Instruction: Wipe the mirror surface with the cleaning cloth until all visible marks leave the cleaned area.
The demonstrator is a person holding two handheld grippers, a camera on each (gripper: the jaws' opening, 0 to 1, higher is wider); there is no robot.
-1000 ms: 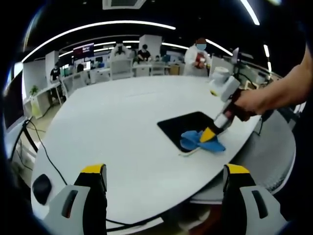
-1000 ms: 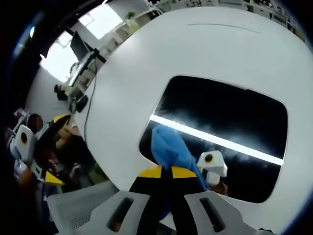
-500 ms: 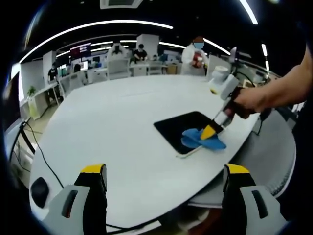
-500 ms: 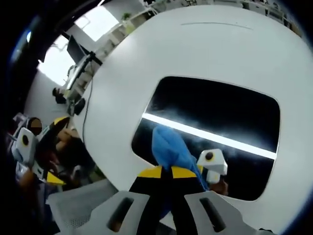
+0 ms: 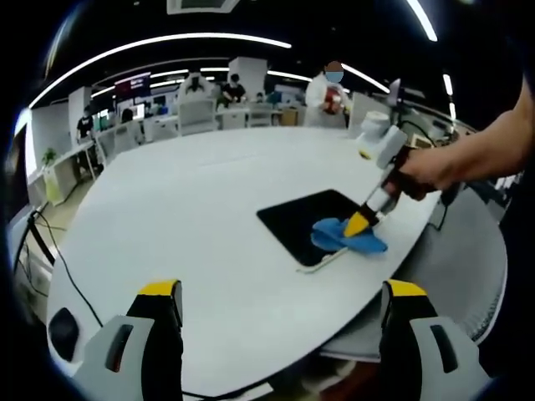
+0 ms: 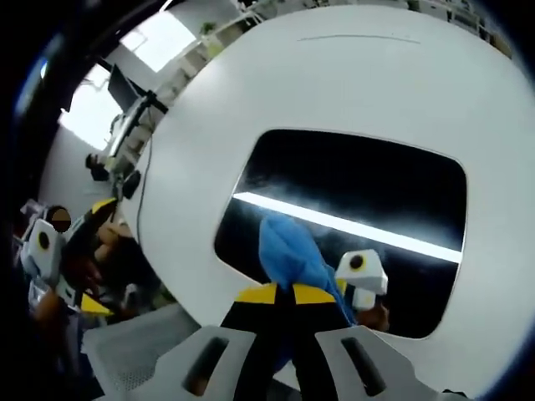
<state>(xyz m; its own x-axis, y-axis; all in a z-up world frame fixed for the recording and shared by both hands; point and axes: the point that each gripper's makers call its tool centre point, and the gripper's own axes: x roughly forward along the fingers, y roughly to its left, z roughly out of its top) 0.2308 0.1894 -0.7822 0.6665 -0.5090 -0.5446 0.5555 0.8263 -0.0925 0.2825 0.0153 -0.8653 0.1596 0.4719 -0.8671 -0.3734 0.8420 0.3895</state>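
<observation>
Near the table's (image 5: 209,200) right edge, in the left gripper view: right gripper (image 5: 361,224) pinching the blue cleaning cloth (image 5: 349,240), pressed onto the near corner of the dark mirror (image 5: 311,221). Compared with a second ago, cloth pushed slightly further over the glass, so wiping apparently under way, not finished. Person's hand (image 5: 422,174) reaching in from the right, forearm angled down. Left gripper (image 5: 282,334) held back over the near edge, jaws spread wide, holding nothing.

On the mirror (image 6: 351,200), in the right gripper view: cloth (image 6: 288,251) bunched between closed jaws of the right gripper (image 6: 284,294), glass sliding a little leftward in frame. Faint haze beside the reflected light strip; marks likely remaining.
</observation>
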